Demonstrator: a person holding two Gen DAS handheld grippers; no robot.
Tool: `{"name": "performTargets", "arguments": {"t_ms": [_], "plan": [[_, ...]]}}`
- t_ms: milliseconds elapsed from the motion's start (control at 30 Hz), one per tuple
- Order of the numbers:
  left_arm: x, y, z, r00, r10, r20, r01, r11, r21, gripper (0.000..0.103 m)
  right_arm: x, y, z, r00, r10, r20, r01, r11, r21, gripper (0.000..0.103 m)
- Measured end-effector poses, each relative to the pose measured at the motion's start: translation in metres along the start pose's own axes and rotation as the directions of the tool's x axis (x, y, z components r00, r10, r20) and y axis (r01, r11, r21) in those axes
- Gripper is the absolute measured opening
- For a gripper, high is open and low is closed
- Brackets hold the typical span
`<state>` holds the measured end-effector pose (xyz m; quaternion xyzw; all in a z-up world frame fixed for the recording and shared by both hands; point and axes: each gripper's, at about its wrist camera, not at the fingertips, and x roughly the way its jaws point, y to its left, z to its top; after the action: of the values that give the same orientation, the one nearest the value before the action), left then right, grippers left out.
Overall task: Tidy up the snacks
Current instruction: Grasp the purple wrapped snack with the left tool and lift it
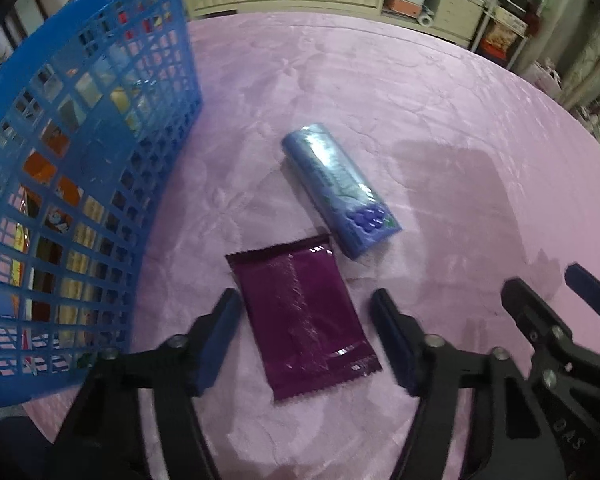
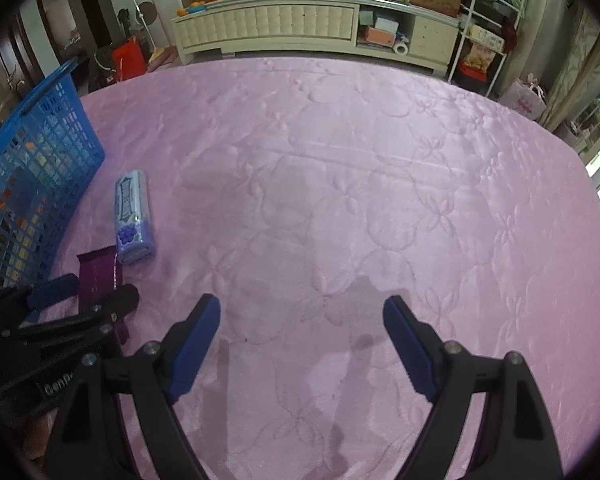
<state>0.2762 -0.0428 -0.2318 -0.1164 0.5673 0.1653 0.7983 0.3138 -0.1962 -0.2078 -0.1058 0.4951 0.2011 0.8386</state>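
Two snacks lie loose on my pink quilted worktop cloth (image 1: 440, 92): a flat dark-purple foil packet (image 1: 304, 316) and, just beyond it, a pale-blue wrapped pack printed with grapes (image 1: 340, 188). My left jaws (image 1: 306, 312) straddle the purple packet, pads apart from its edges on both sides, not gripping. My right jaws (image 2: 302, 314) hang spread wide over bare cloth, holding nothing. The blue plastic lattice basket (image 1: 80, 152) stands at the left, cut off by the frame; through its grid I catch only coloured scraps of wrappers, too broken up to name. From the right view, my left jaws hide much of the purple packet.
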Motion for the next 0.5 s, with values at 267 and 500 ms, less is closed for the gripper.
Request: {"name": "performTargets", "arguments": {"t_ms": [267,500], "plan": [[-0.009,-0.007,-0.004,1.000,-0.023,-0.015,0.023,0.999,0.036,0.051,-0.006,-0.002,0.002,1.000,0.024,0.008,-0.024,1.000,0.007,0.087],[-0.025,-0.014,-0.007,0.998,-0.052,0.023,0.050,0.995,0.083,0.051,-0.010,-0.005,0.002,1.000,0.027,0.007,-0.027,1.000,0.015,0.087]]}}
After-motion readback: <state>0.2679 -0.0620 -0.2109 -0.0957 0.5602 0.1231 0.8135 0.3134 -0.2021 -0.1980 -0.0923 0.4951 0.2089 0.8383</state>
